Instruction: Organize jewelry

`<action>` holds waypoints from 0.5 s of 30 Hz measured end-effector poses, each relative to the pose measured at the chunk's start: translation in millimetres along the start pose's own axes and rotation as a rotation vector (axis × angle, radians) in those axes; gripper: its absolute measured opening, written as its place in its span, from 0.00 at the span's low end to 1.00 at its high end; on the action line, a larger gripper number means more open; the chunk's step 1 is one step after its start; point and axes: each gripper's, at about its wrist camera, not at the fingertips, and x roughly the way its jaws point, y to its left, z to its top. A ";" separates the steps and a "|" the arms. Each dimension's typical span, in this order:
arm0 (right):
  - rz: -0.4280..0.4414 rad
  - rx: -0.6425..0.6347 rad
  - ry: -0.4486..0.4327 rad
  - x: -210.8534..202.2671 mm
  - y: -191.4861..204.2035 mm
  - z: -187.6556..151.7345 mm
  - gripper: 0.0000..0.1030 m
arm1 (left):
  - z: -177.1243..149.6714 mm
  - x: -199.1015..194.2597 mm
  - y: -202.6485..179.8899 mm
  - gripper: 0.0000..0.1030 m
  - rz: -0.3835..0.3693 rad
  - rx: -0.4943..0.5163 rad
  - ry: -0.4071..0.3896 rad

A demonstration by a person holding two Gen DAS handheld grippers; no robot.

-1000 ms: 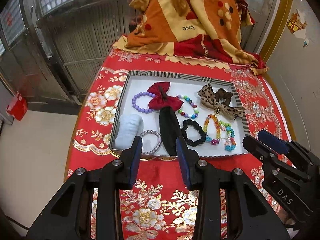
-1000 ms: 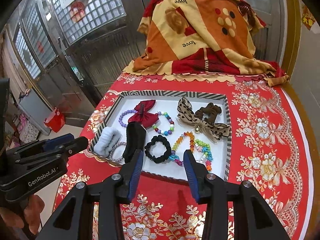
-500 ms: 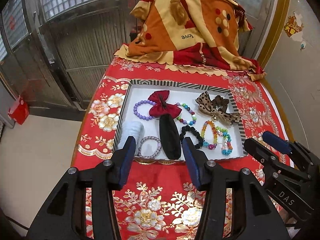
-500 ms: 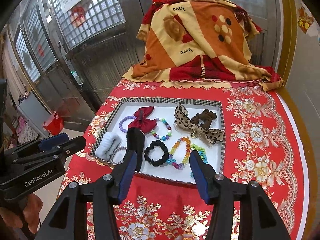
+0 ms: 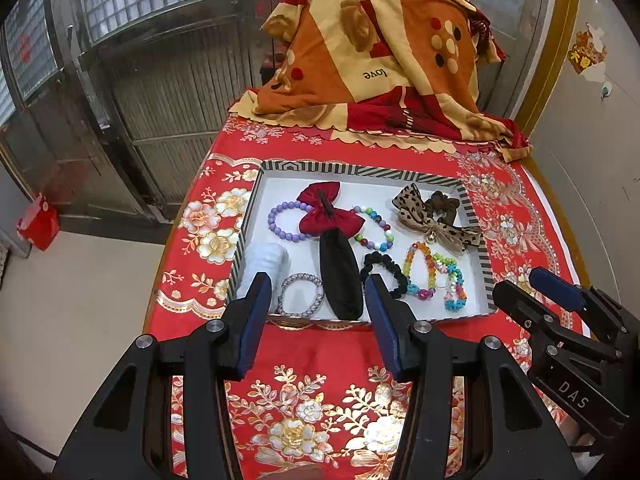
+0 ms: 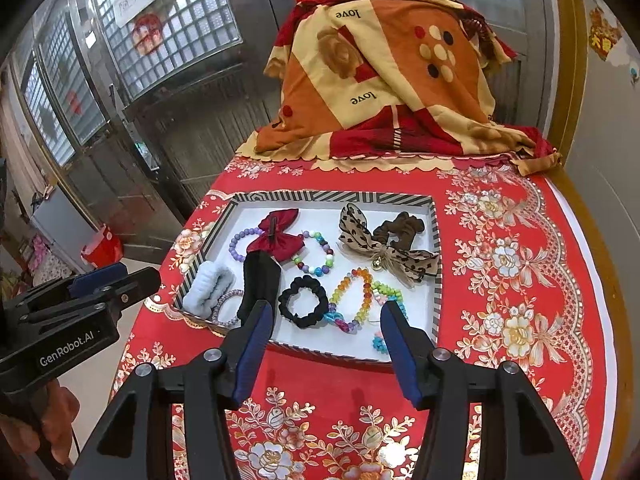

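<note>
A striped-rim white tray lies on the red floral tablecloth. It holds a red bow, a purple bead bracelet, a multicolour bead bracelet, a leopard bow, a brown scrunchie, a black pouch, a black scrunchie, a white scrunchie, a silver band and rainbow bracelets. My left gripper and right gripper are open and empty, above the cloth before the tray's near edge.
A folded orange and red "love" blanket is piled at the table's far end. Metal doors stand to the left, a wall to the right. The table's left edge drops to the floor, where a red bin stands.
Both grippers have drawn back and up from the tray, and both pairs of fingers have opened wider. The tray's contents have not moved.
</note>
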 end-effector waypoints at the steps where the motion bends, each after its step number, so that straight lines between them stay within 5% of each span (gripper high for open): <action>1: -0.001 -0.001 0.001 1.0 0.4 0.1 0.53 | -0.1 0.0 -0.2 0.47 0.001 0.000 0.000; 15: 0.000 0.002 0.026 12.6 -0.7 0.2 0.54 | 3.0 11.3 7.3 0.47 0.010 -0.005 0.020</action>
